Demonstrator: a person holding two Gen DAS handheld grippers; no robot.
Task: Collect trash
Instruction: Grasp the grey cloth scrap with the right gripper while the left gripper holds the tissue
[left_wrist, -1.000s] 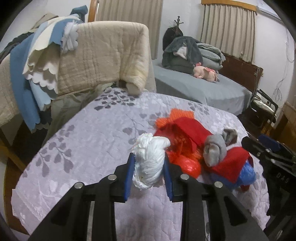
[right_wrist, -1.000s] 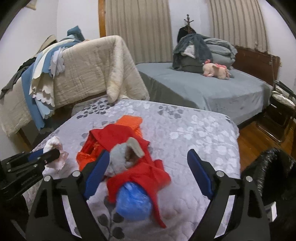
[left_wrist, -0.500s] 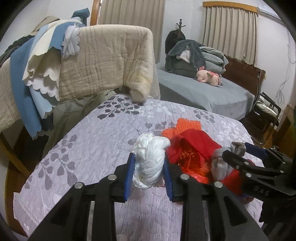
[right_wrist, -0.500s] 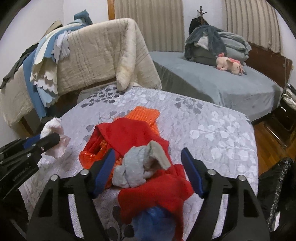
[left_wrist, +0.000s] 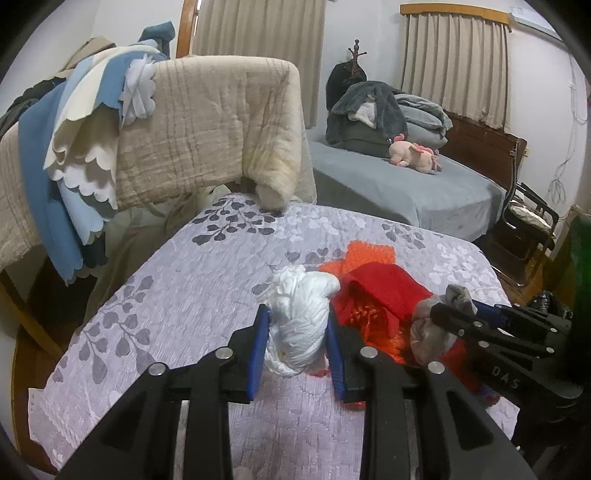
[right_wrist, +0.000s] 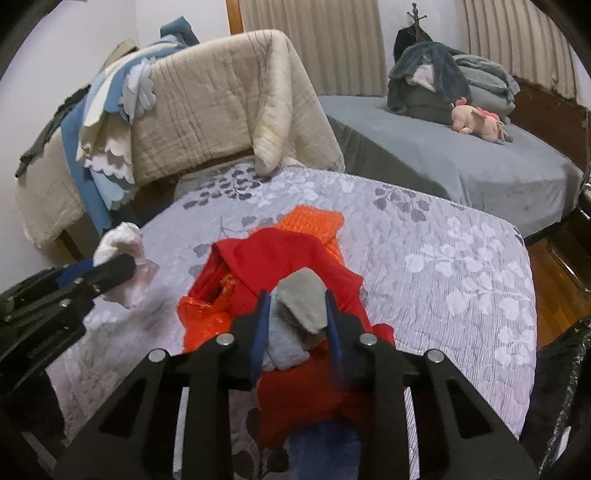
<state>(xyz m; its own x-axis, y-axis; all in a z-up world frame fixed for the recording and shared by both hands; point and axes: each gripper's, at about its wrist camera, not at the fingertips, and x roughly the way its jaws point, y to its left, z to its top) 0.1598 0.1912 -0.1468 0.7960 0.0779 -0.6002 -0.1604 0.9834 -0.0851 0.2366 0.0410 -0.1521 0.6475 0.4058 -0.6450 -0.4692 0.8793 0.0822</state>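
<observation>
My left gripper (left_wrist: 295, 332) is shut on a crumpled white wad (left_wrist: 301, 321) and holds it above the purple floral bedspread (left_wrist: 177, 291); it also shows in the right wrist view (right_wrist: 122, 258). My right gripper (right_wrist: 295, 325) is shut on a grey crumpled wad (right_wrist: 299, 314) that rests on a pile of red cloth (right_wrist: 280, 254), red plastic (right_wrist: 207, 314) and an orange mesh piece (right_wrist: 314, 221). The grey wad shows in the left wrist view (left_wrist: 428, 328). A blue item (right_wrist: 321, 450) lies under the red cloth, mostly hidden.
A beige quilt (left_wrist: 207, 122) and blue-white blankets (left_wrist: 70, 147) hang over a rail at the left. A grey bed (left_wrist: 399, 184) with folded clothes and a pink plush (left_wrist: 413, 157) stands behind. A black bag (right_wrist: 561, 387) sits at the right on the wooden floor.
My right gripper has moved forward over the pile and shut on the grey wad. My left gripper has kept hold of the white wad.
</observation>
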